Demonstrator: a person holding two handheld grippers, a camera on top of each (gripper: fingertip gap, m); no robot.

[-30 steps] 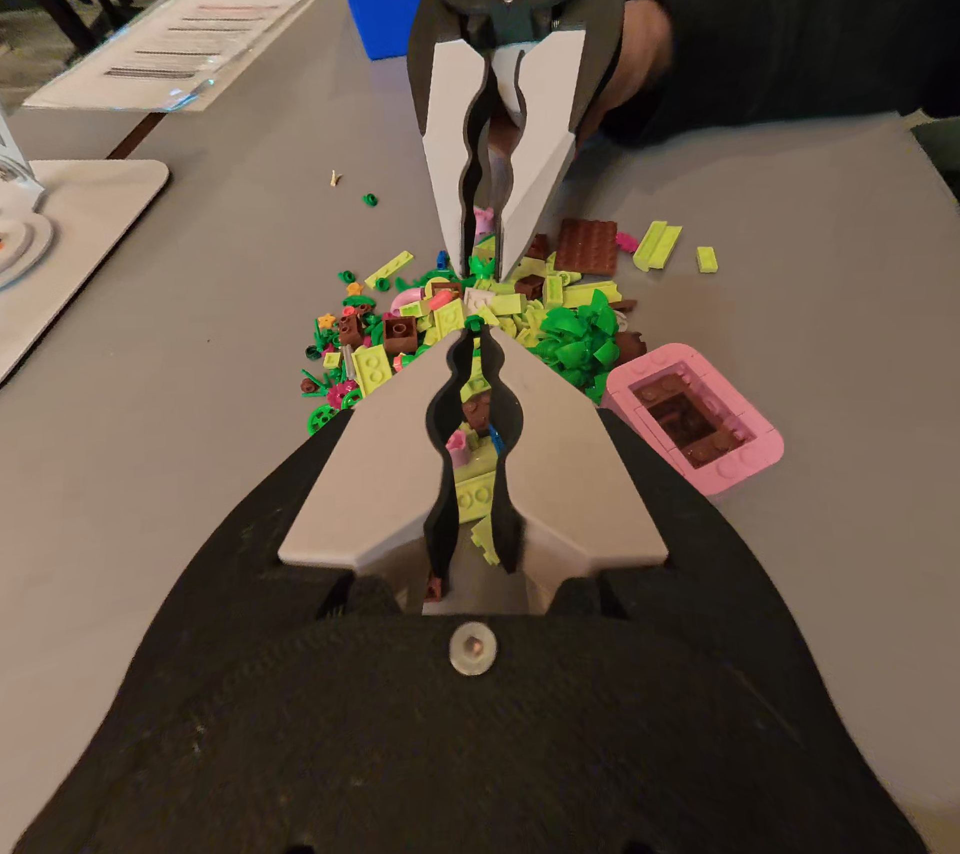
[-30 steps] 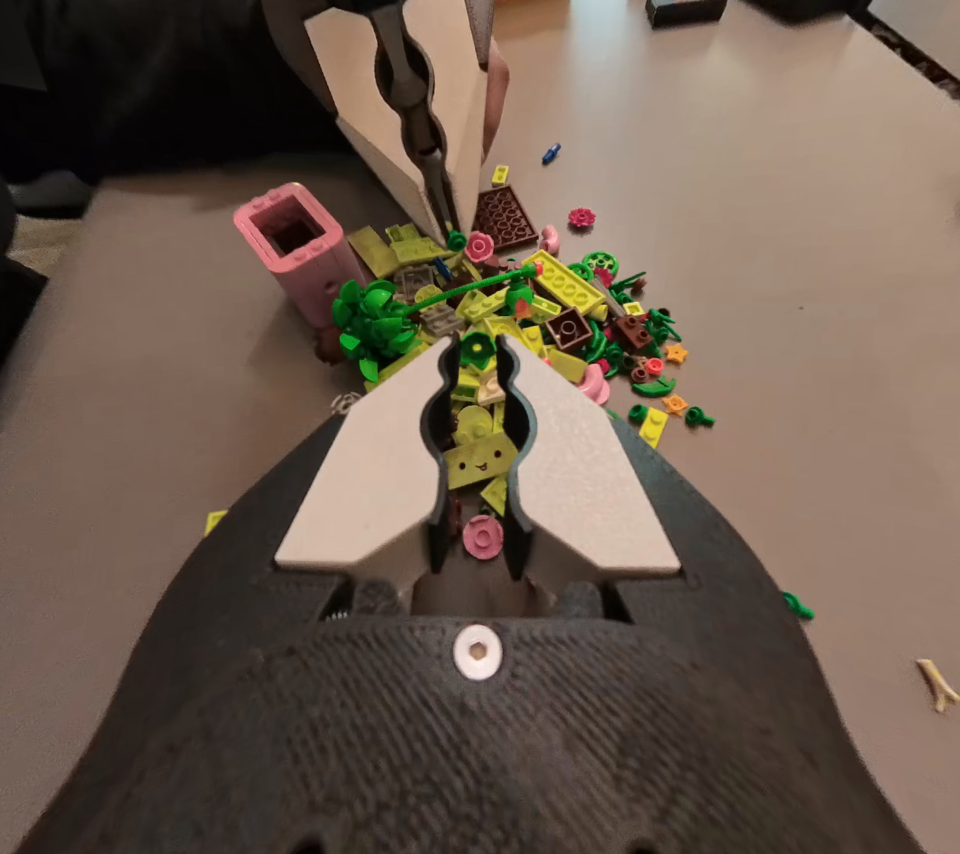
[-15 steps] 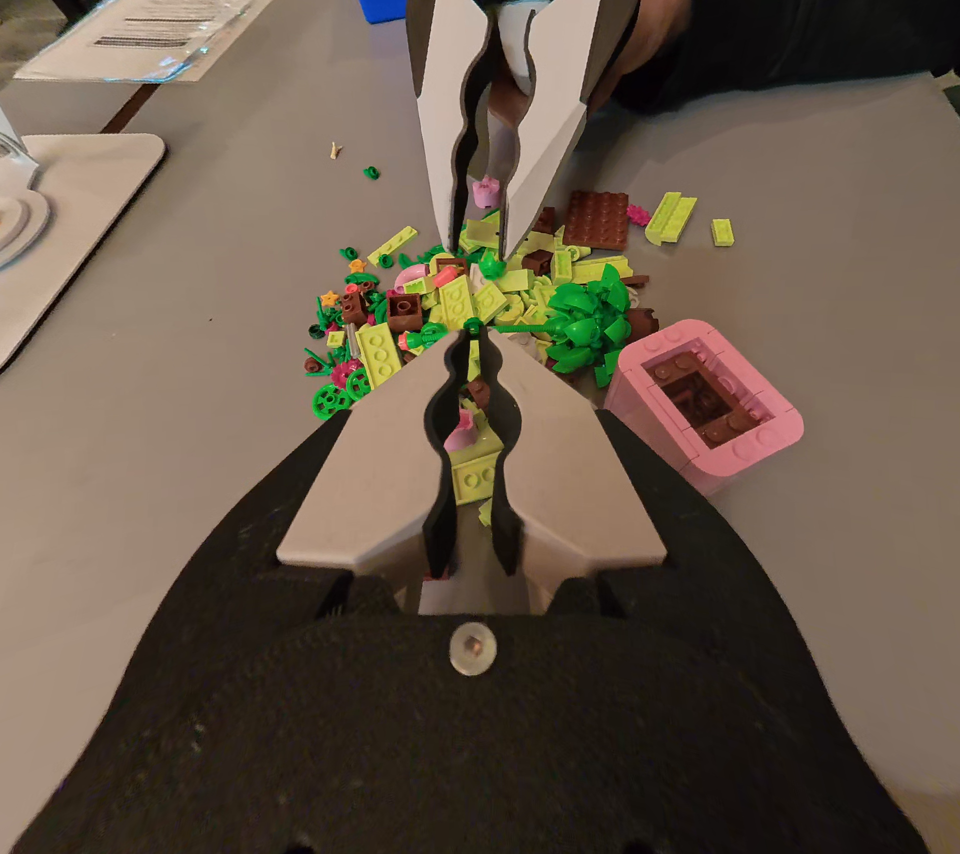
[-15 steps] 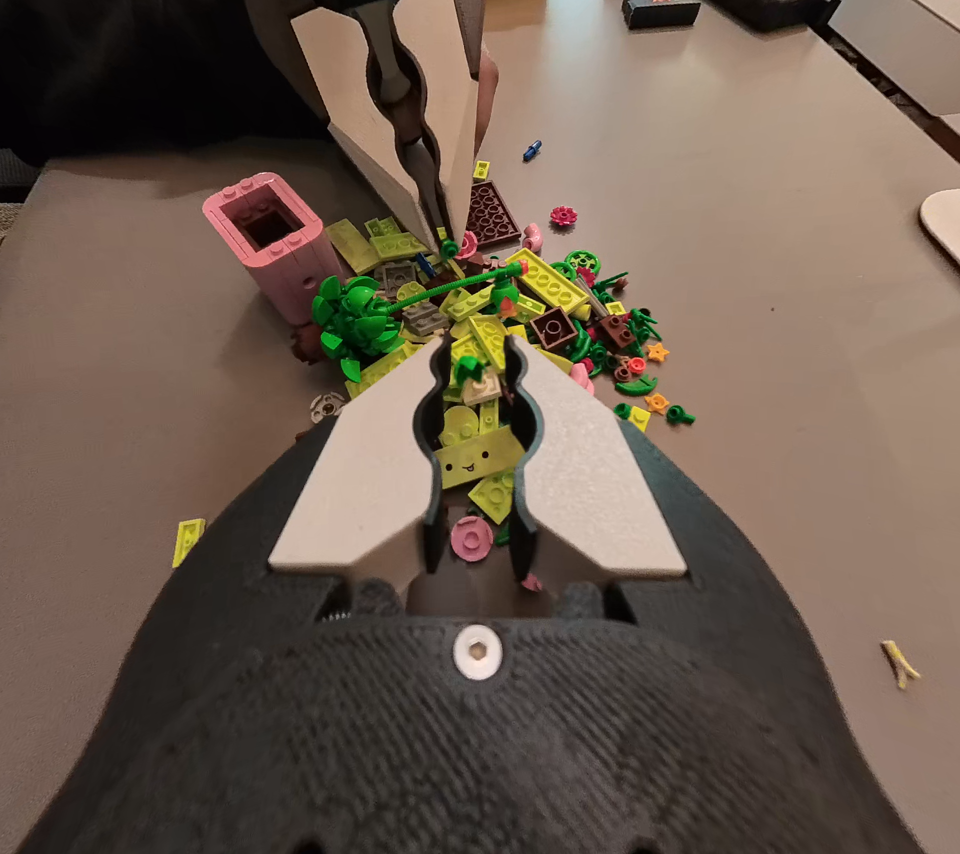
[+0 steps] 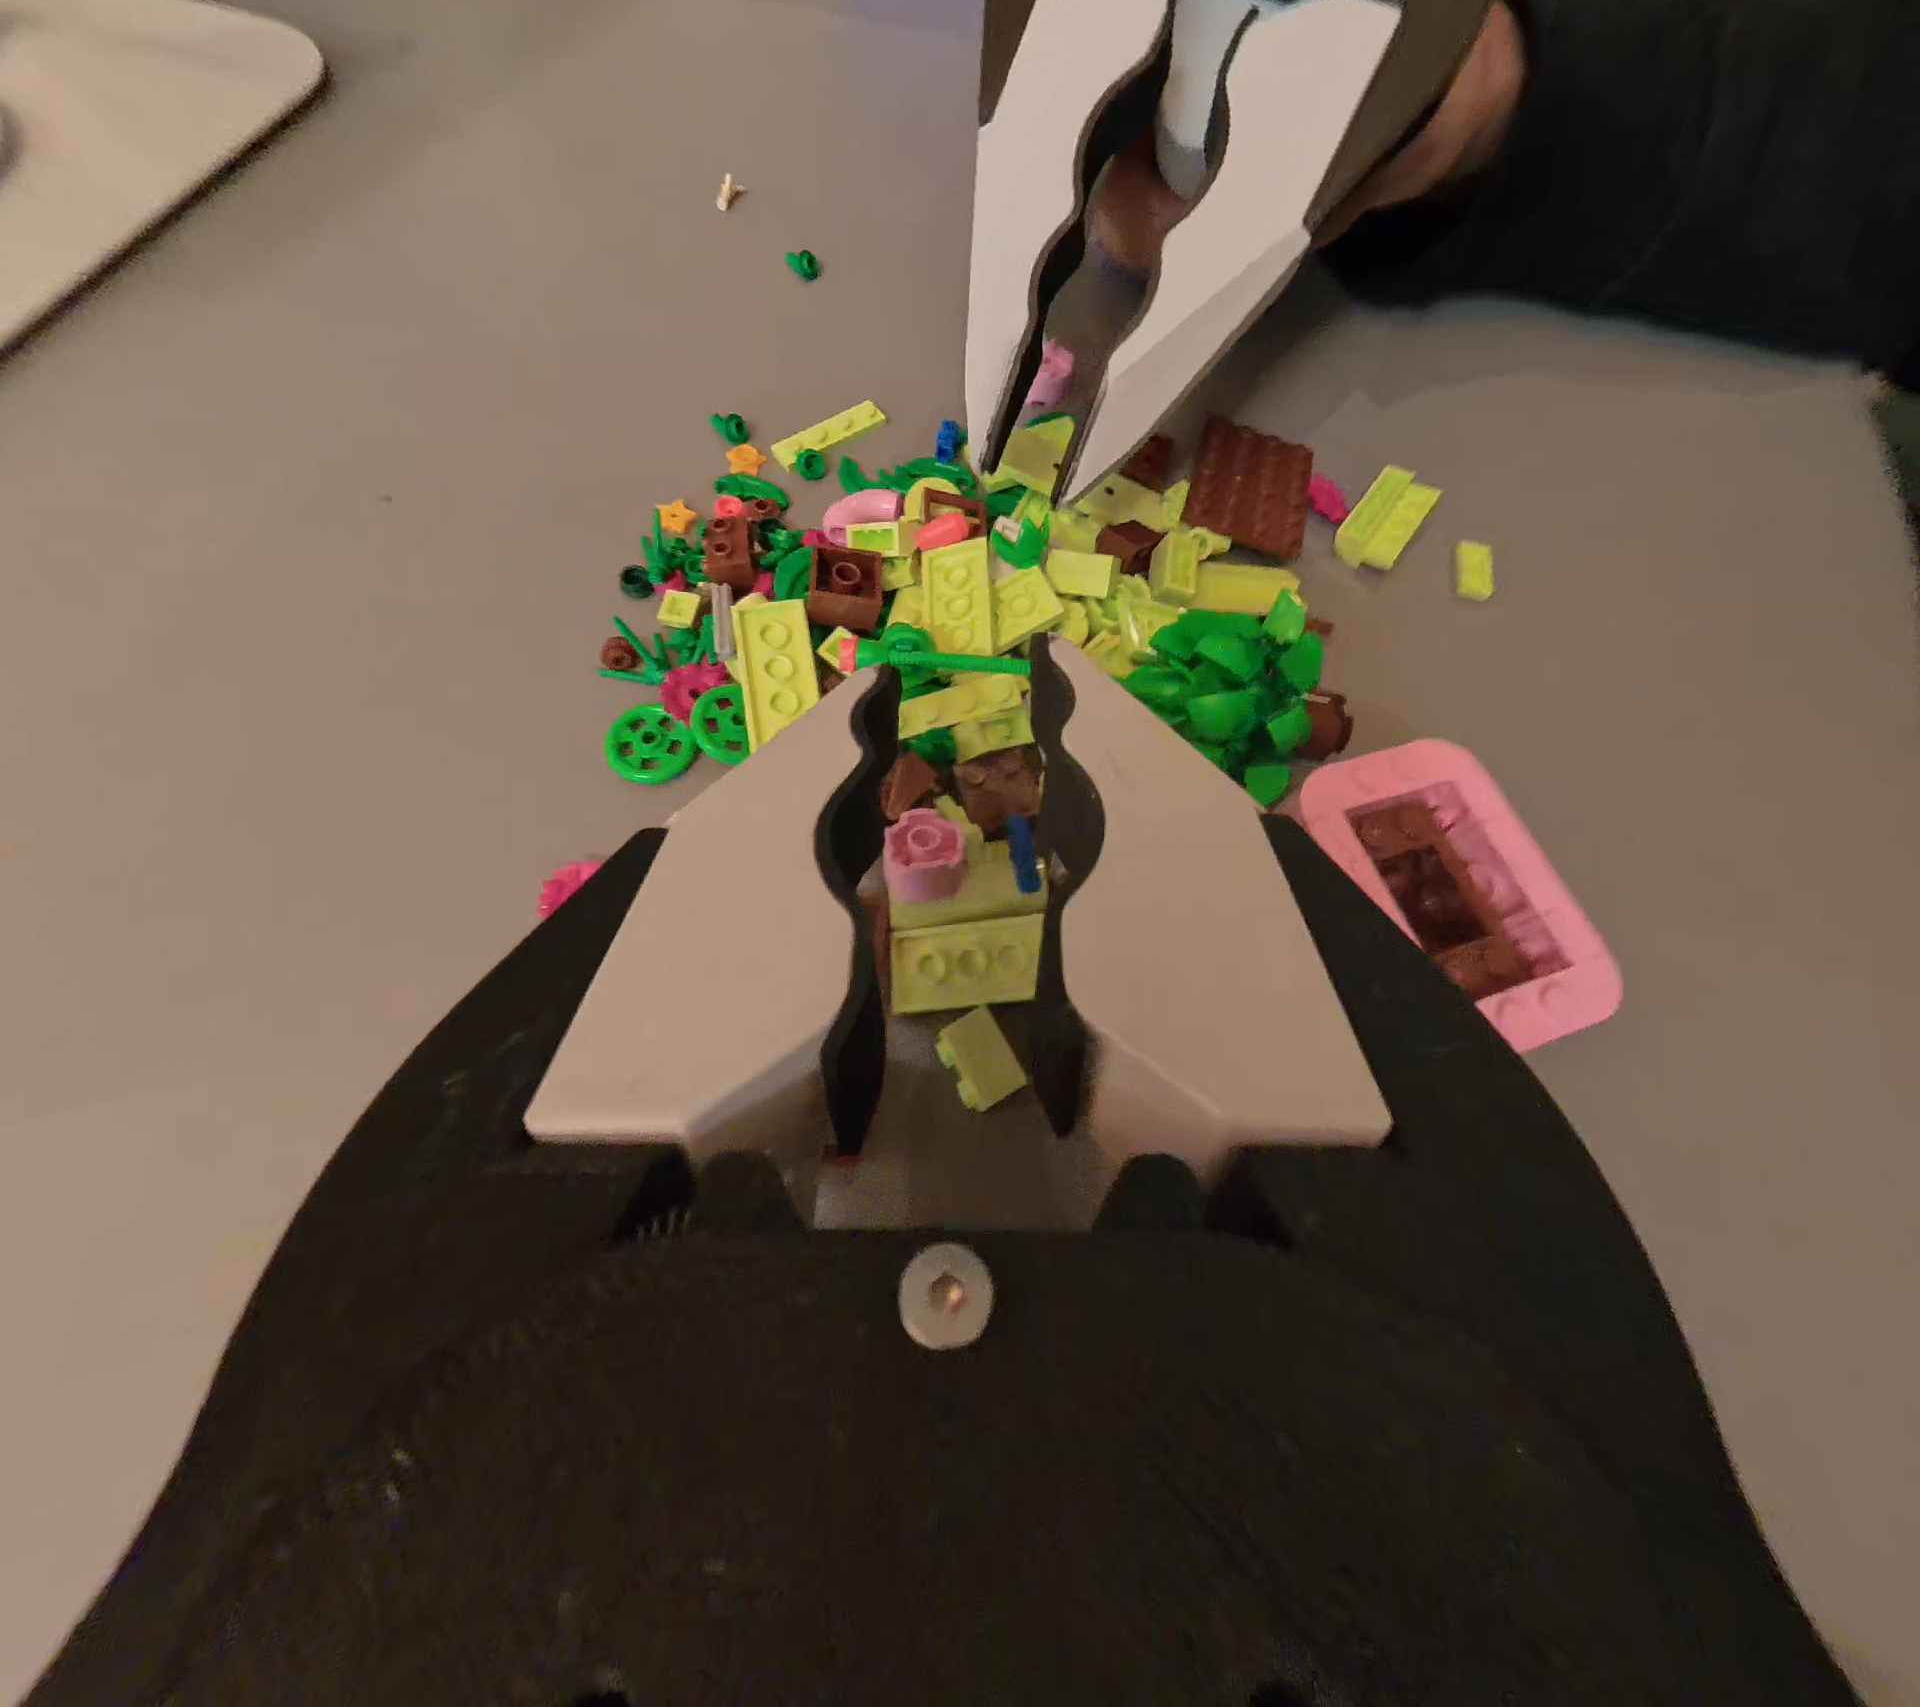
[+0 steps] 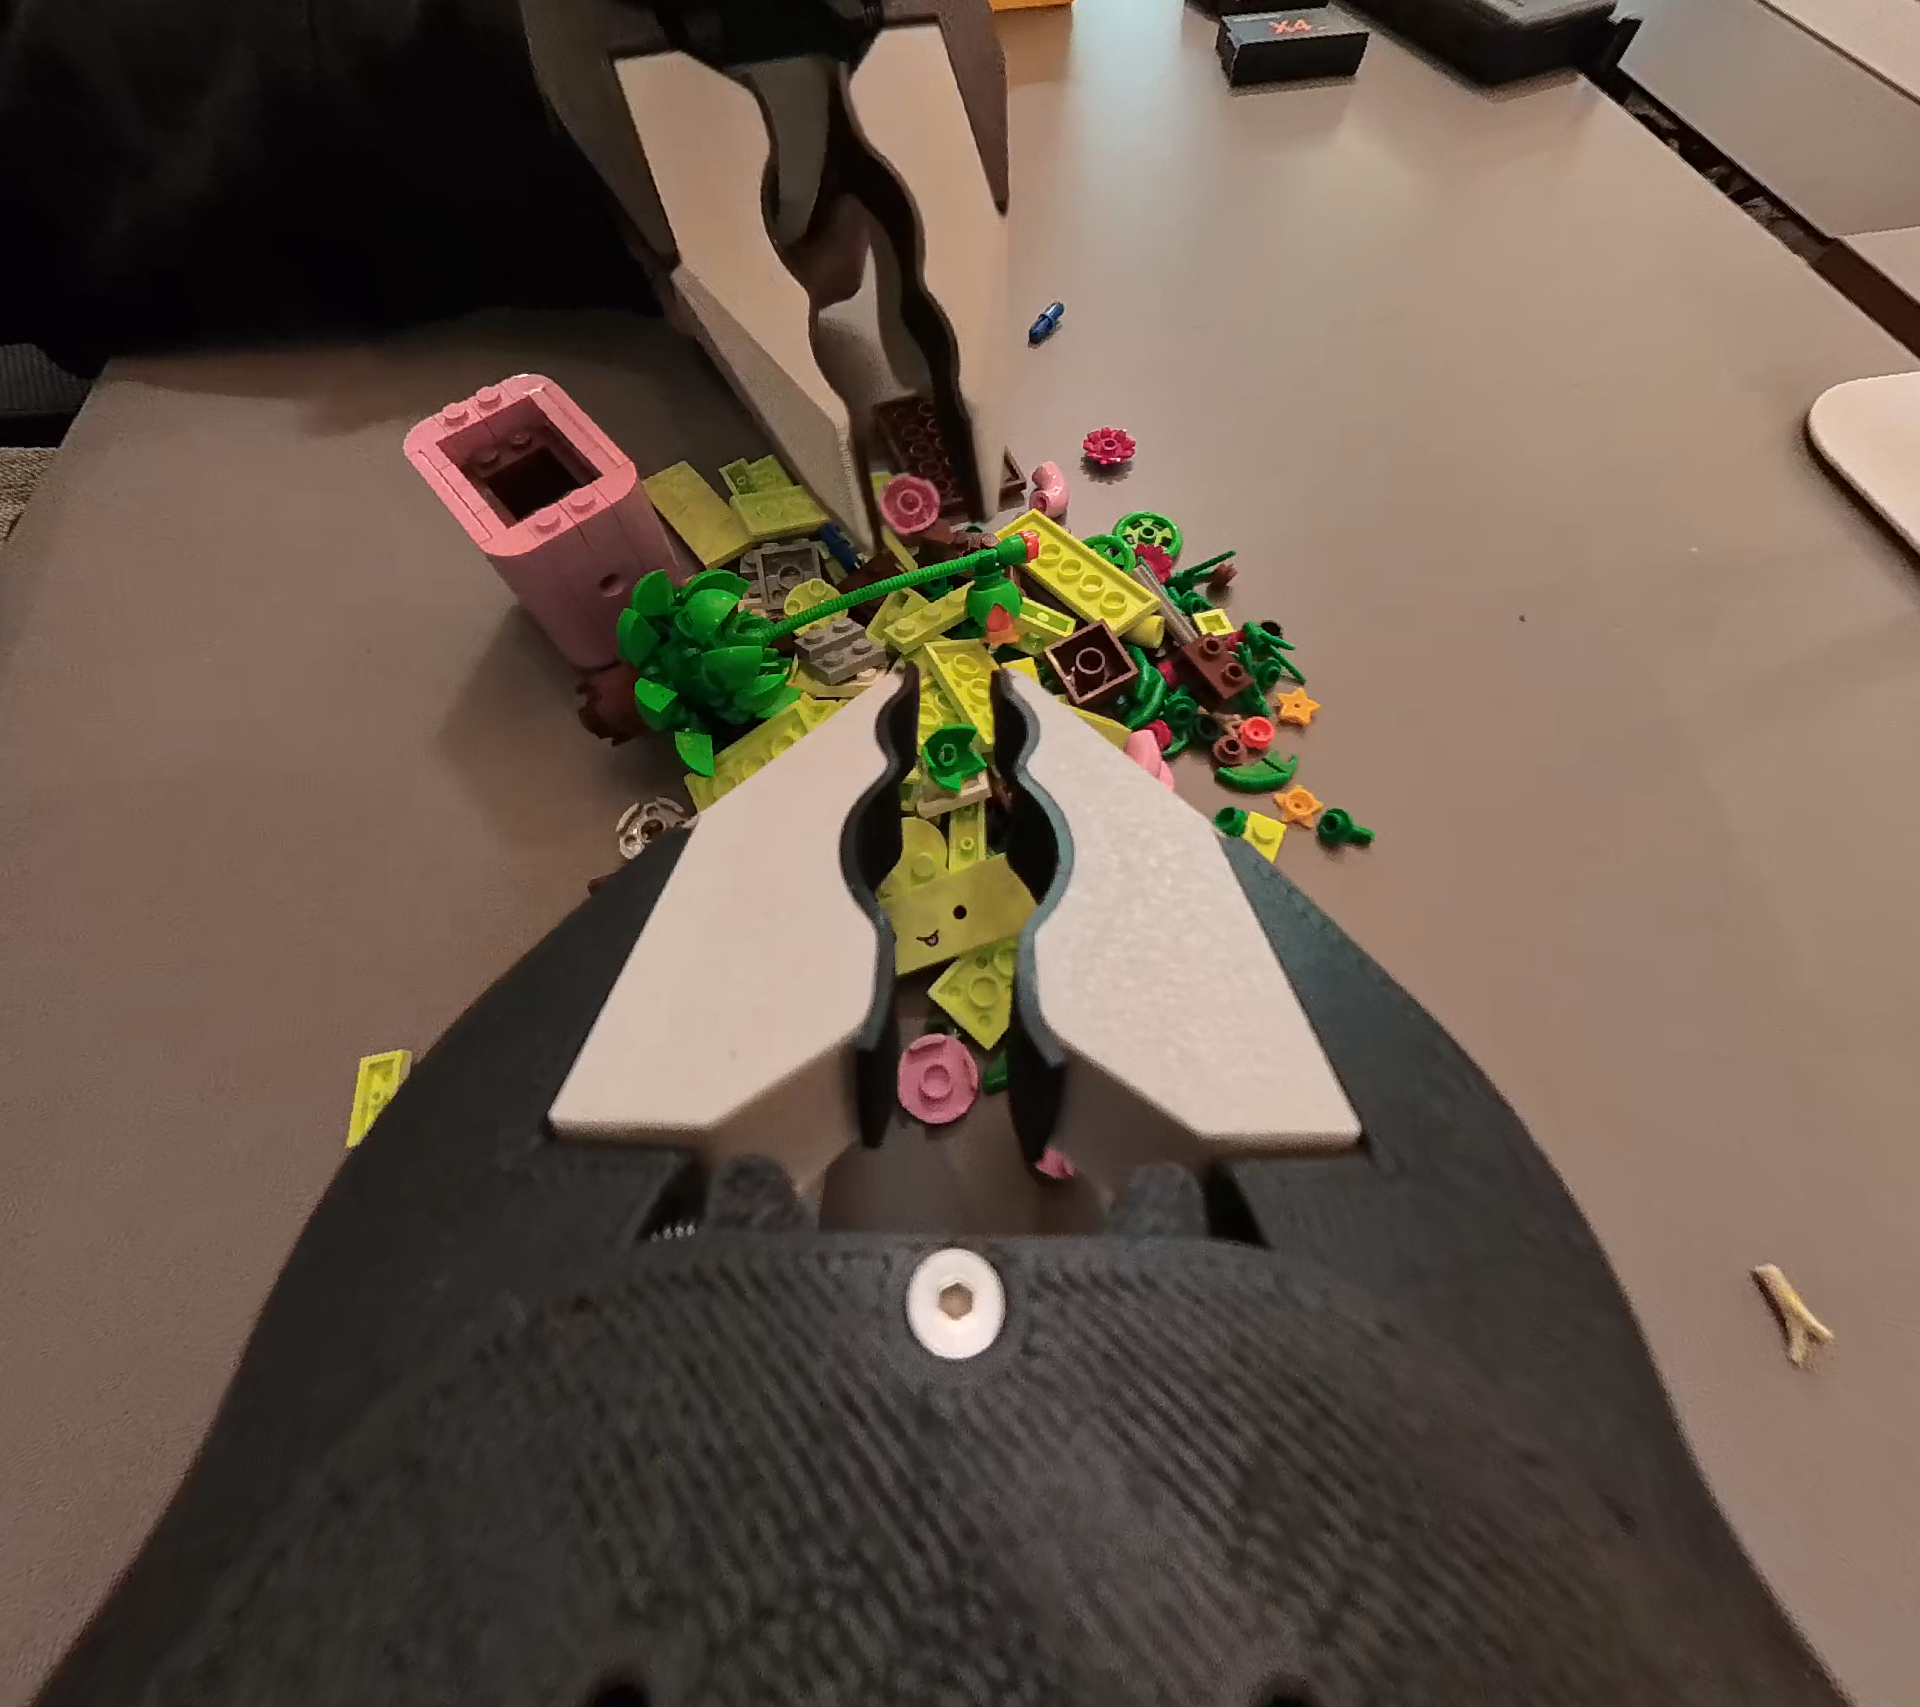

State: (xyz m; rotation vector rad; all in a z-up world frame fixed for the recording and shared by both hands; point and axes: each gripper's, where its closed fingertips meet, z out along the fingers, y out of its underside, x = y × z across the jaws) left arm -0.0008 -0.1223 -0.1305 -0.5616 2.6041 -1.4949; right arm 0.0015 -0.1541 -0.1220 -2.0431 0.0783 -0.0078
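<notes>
Both grippers now stand wider than earlier, left gripper (image 5: 956, 681) and right gripper (image 6: 951, 675) released, empty, tips over the brick pile (image 5: 997, 587), with the pink brick pot (image 5: 1465, 888) at 4 o'clock.

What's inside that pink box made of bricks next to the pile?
Through the open top of the pink box, the left wrist view shows dark brown studded bricks lining its inside. Its walls hide whatever lies deeper; the right wrist view shows only a dark hollow.
</notes>
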